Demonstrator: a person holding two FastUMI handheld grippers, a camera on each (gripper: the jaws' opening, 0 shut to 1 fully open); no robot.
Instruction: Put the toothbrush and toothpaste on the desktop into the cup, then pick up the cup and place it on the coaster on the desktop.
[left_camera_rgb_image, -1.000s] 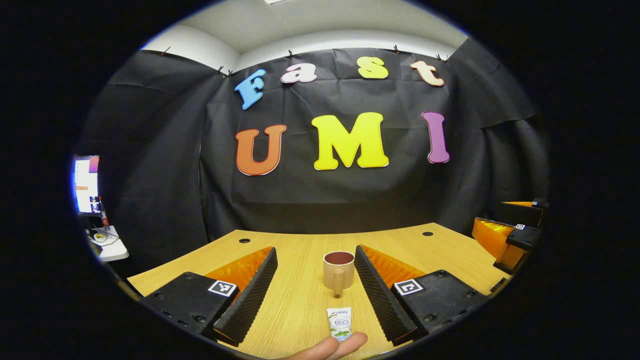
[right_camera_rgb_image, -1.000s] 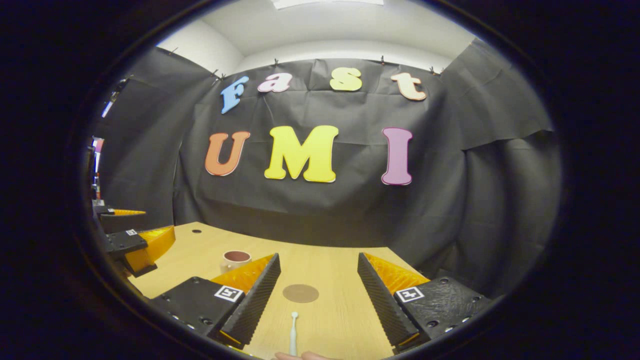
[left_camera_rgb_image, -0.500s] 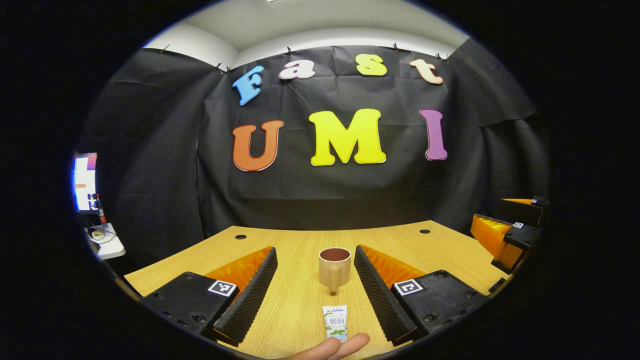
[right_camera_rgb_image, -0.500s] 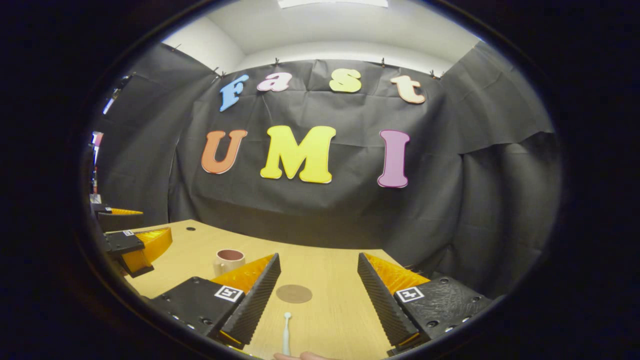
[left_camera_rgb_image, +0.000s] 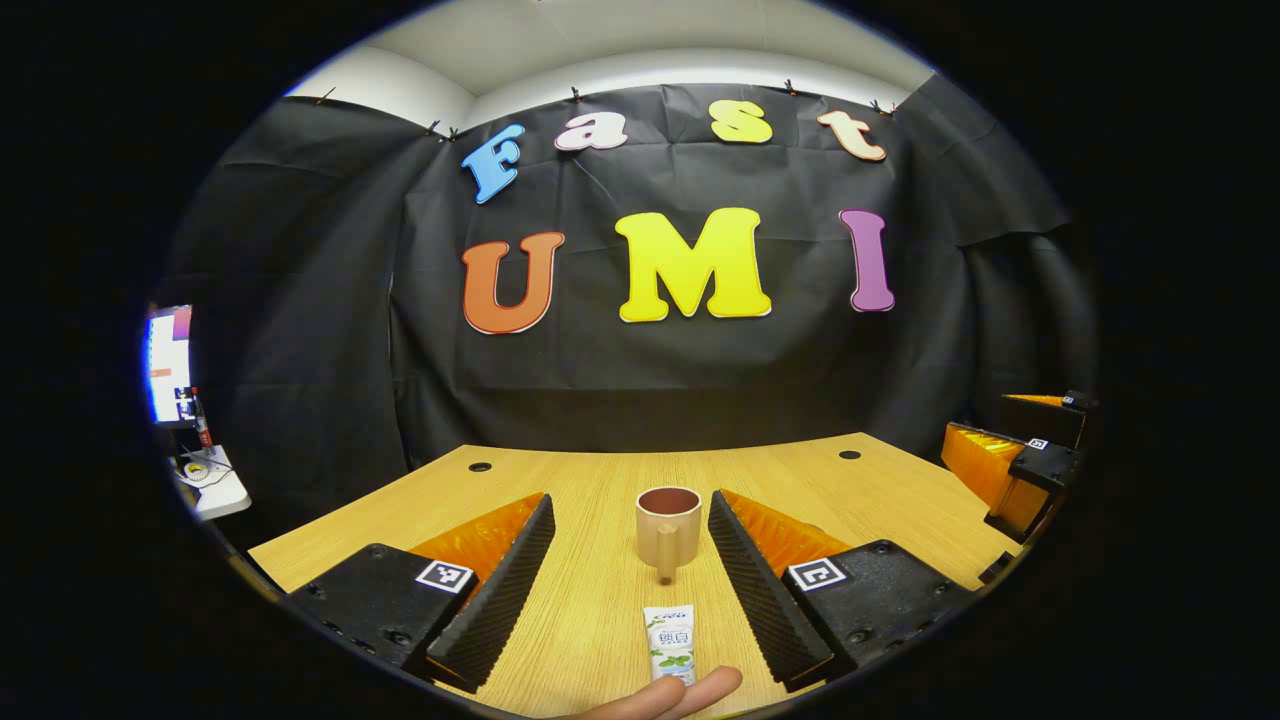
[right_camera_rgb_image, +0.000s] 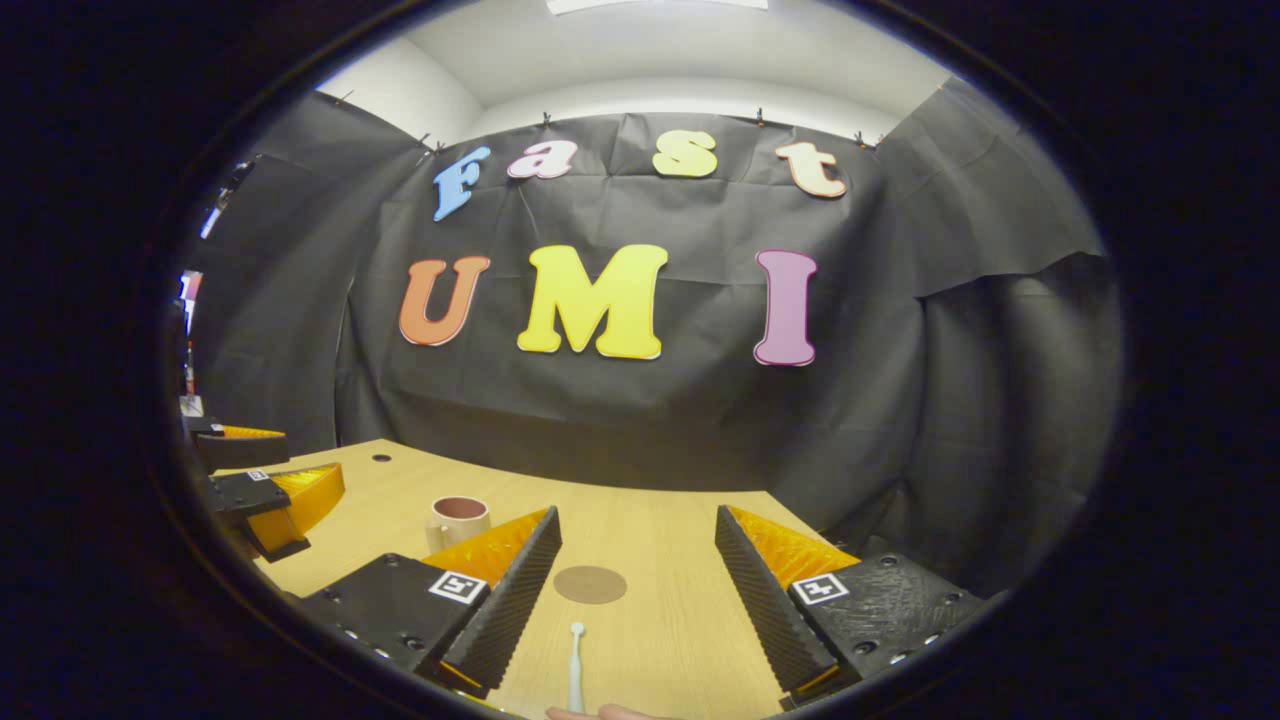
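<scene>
In the left gripper view a tan cup (left_camera_rgb_image: 668, 530) with a dark inside stands upright on the wooden desk (left_camera_rgb_image: 600, 480), its handle towards me. It is just beyond the tips of my open left gripper (left_camera_rgb_image: 630, 500). A small white toothpaste tube (left_camera_rgb_image: 670, 642) lies flat between the fingers, nearer the camera. In the right gripper view a white toothbrush (right_camera_rgb_image: 575, 665) lies lengthwise between the fingers of my open right gripper (right_camera_rgb_image: 638, 512). A round brown coaster (right_camera_rgb_image: 590, 584) lies flat just past the toothbrush. The cup (right_camera_rgb_image: 458, 518) is off to the left.
A person's finger (left_camera_rgb_image: 680, 695) shows at the bottom edge by the toothpaste. My right gripper (left_camera_rgb_image: 1015, 470) hangs at the desk's right end, and my left gripper (right_camera_rgb_image: 265, 490) at its left end. Black cloth walls close the desk's far side. A screen (left_camera_rgb_image: 170, 365) glows at far left.
Both views have drifted slightly: the cup and toothpaste sit a little higher and further left in the left gripper view, the coaster and toothbrush a little further left in the right. Both grippers stay open.
</scene>
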